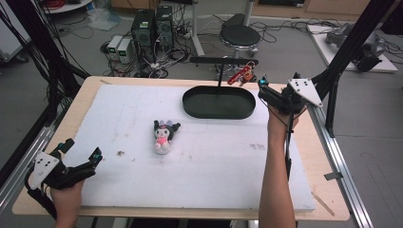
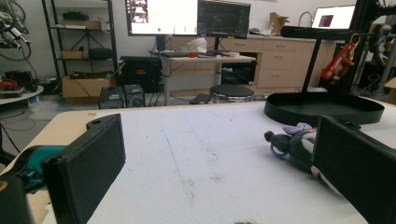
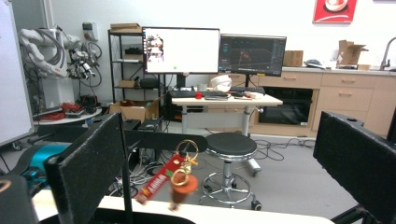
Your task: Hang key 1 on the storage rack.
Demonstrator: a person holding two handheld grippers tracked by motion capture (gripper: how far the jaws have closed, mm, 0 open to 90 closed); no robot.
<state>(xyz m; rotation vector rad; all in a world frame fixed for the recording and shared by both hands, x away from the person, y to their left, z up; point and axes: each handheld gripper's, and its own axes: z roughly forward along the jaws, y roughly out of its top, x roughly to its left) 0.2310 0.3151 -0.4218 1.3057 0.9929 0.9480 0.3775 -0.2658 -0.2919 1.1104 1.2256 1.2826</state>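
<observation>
Right gripper at 2 o'clock of desk, released, jaws wide w/ nothing between; keychain hangs on stand bar just ahead of it, at 12 o'clock above black tray. In right gripper view keychain dangles between the jaws, apart from both. Left gripper at 8 o'clock, released, empty. Plush lies mid-desk on white mat, at 7 o'clock of tray, well apart from both grippers.
</observation>
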